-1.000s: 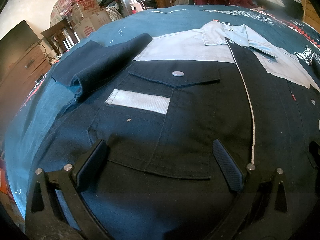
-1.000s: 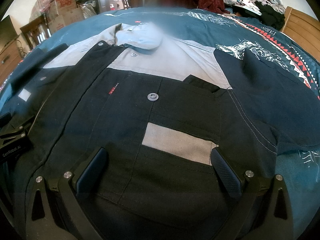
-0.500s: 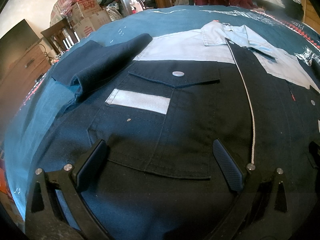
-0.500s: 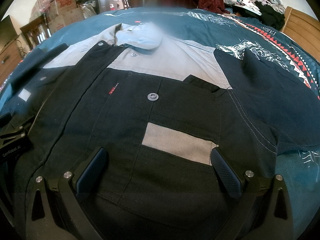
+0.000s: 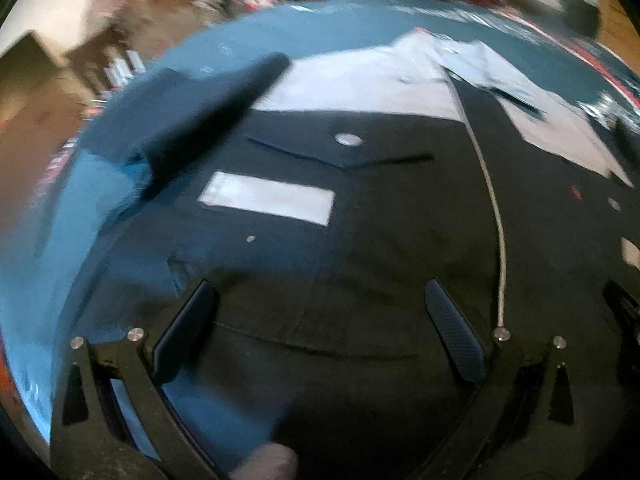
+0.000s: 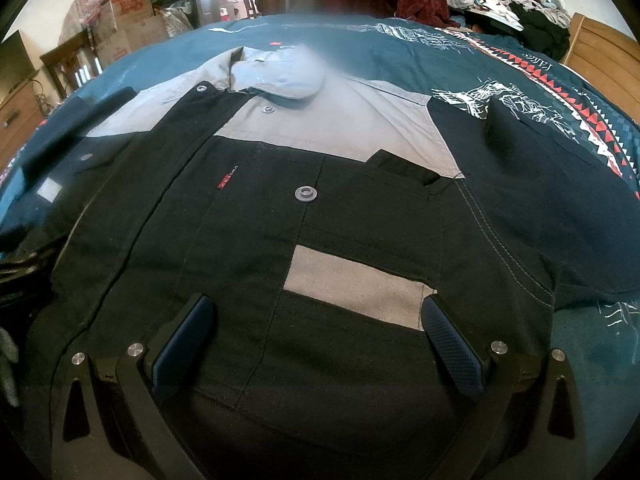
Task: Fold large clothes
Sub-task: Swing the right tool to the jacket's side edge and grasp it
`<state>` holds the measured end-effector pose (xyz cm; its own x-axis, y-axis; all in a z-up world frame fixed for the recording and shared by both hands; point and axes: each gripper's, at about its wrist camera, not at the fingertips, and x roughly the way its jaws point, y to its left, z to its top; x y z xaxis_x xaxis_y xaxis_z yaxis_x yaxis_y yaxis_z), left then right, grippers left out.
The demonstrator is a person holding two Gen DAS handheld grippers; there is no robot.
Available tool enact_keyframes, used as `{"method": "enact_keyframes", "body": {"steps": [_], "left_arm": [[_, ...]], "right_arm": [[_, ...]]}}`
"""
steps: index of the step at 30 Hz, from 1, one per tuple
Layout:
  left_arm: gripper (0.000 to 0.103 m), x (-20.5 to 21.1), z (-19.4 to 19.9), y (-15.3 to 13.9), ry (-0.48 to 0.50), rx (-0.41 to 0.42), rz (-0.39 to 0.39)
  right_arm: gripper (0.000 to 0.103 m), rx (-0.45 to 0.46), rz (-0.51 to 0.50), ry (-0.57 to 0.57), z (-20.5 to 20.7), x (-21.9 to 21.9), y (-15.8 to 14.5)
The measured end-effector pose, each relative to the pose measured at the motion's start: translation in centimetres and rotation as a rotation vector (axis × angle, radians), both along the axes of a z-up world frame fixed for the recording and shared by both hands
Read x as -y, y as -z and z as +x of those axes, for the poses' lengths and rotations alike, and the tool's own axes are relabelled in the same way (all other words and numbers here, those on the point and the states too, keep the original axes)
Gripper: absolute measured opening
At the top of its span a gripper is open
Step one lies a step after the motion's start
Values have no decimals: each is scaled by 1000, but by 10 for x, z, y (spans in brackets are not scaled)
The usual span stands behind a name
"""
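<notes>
Jacket (image 6: 256, 248), dark with a grey yoke, lies face-up and spread flat on a teal bedspread (image 6: 400, 52). Left gripper (image 5: 320, 316) and right gripper (image 6: 316, 332) hover over its chest pockets, fingers spread wide, holding nothing.

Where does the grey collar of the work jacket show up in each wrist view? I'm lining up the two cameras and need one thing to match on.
Left wrist view: the grey collar lies upper right of centre, blurred.
Right wrist view: the collar lies upper centre, slightly left, partly under a blurred patch.
Shared landmark: the black placket edge running down from the collar.
</notes>
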<state>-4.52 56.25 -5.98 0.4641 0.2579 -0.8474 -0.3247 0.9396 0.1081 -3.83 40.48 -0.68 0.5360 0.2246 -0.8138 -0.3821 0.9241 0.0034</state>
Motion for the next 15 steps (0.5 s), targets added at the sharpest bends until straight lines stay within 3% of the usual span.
{"method": "enact_keyframes", "body": {"steps": [3,9,15], "left_arm": [[103,-5,-4,2,41,16,-38],[103,4,-5,6,38,43,-1],[103,1,-3,5,40,37,-6]], "right_arm": [[103,4,-16,3,0,-2,0],[103,-5,-9,-12,7,-4,2],[100,-133,73,-69,17,31,-19]]}}
